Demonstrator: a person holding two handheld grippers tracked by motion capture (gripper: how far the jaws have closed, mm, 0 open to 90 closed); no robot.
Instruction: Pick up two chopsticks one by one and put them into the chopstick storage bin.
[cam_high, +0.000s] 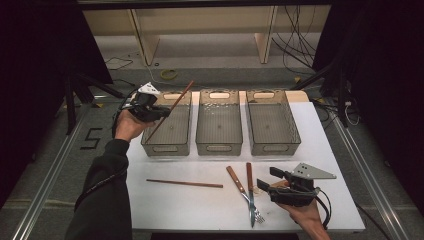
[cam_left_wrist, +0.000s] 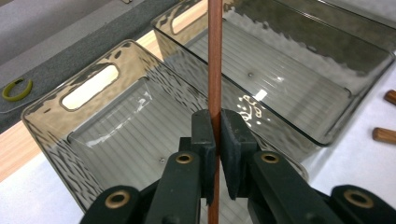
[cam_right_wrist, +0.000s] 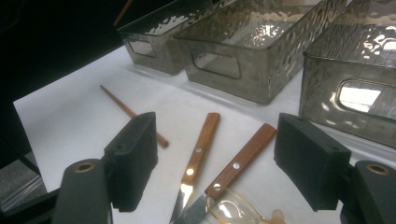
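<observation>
Surface, high view: white table (cam_high: 165, 205) on a grey floor, shelving and cables behind.
Bins, high view: three smoky clear bins in a row at the table's far edge; left bin (cam_high: 169, 125), middle bin (cam_high: 219, 122), right bin (cam_high: 271, 121).
Left gripper (cam_high: 161, 113): raised over the left bin's near-left corner, clenched on a chopstick (cam_high: 170, 111) that slants up across that bin.
Loose items, high view: second chopstick (cam_high: 184, 183) lies flat, nearer than the left bin; knife (cam_high: 249, 192) and fork (cam_high: 240, 186) lie nearer than the middle bin.
Right gripper (cam_high: 266, 180): released, just right of the knife.
Left gripper view: pads pinch the chopstick (cam_left_wrist: 215, 70) upright above the left bin (cam_left_wrist: 88, 88).
Right gripper view: jaws apart, knife handle (cam_right_wrist: 243, 158) and fork handle (cam_right_wrist: 201, 144) between them on the table.
</observation>
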